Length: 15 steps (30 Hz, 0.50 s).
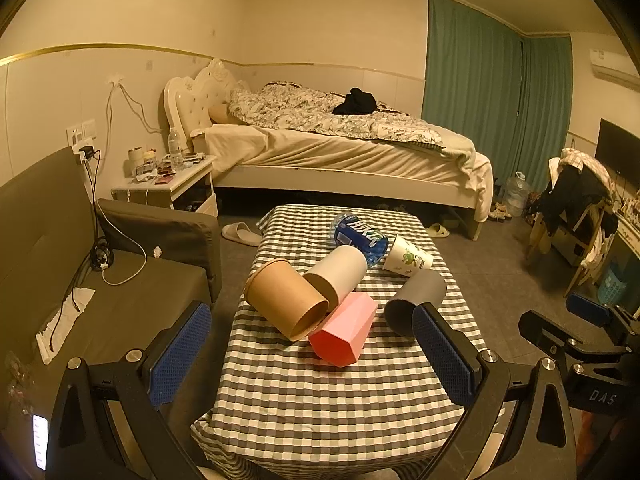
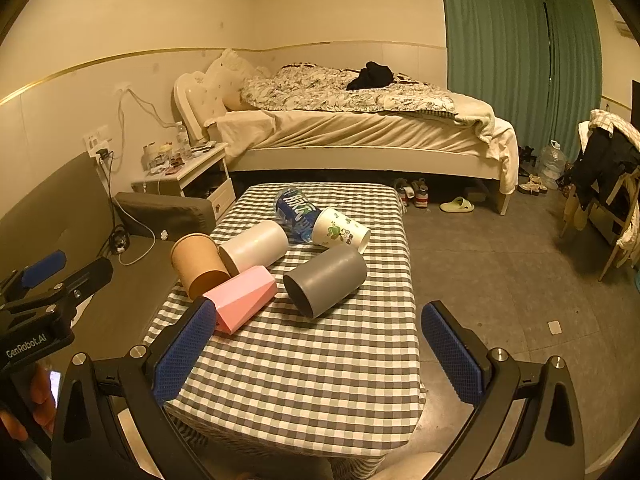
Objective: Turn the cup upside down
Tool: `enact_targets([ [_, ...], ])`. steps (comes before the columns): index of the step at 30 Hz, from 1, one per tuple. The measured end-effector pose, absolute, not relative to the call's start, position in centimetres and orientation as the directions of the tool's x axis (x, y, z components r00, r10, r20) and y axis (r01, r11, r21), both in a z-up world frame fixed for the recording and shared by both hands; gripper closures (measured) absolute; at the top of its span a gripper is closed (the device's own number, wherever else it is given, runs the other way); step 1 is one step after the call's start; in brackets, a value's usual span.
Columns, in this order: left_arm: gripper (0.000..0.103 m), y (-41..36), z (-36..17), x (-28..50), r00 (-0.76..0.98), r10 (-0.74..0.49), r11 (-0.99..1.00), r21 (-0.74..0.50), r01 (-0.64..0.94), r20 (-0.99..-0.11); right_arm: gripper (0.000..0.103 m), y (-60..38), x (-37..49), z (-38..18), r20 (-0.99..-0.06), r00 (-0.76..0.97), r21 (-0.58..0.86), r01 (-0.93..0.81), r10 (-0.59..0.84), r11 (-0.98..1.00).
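Several cups lie on their sides on the checked table (image 1: 340, 392) (image 2: 320, 380): a brown paper cup (image 1: 284, 300) (image 2: 198, 262), a white cup (image 1: 340, 272) (image 2: 256, 246), a pink faceted cup (image 1: 344, 330) (image 2: 244, 298), a grey cup (image 1: 416, 300) (image 2: 326, 280) and a printed paper cup (image 1: 408, 258) (image 2: 342, 230). My left gripper (image 1: 310, 354) is open and empty, above the table's near half. My right gripper (image 2: 316, 354) is open and empty, short of the grey cup.
A blue-labelled water bottle (image 1: 360, 236) (image 2: 296, 210) lies behind the cups. A dark sofa (image 1: 80, 280) stands left of the table, a bed (image 1: 340, 140) and nightstand (image 1: 172, 184) behind it, a chair with clothes (image 1: 580, 208) at the right.
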<state>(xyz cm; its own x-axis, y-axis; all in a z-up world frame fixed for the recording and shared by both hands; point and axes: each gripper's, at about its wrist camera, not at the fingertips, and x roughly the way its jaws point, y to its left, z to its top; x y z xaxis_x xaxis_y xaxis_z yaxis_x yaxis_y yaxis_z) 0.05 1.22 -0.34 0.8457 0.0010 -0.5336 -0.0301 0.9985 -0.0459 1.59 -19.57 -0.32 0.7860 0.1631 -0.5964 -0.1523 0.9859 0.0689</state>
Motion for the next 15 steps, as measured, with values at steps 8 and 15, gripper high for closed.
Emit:
enact_targets([
  [8, 0.000, 1.44, -0.34, 0.03, 0.845, 0.000, 0.998, -0.047, -0.030, -0.534, 0.000, -19.48, 1.56, -0.30, -0.598, 0.784, 0.068, -0.159, 0.168, 0.985],
  [15, 0.000, 1.57, -0.32, -0.18, 0.848, 0.009, 0.998, -0.044, -0.038, -0.530, 0.000, -19.52, 1.25, 0.08, -0.598, 0.780, 0.072, -0.177, 0.184, 0.982],
])
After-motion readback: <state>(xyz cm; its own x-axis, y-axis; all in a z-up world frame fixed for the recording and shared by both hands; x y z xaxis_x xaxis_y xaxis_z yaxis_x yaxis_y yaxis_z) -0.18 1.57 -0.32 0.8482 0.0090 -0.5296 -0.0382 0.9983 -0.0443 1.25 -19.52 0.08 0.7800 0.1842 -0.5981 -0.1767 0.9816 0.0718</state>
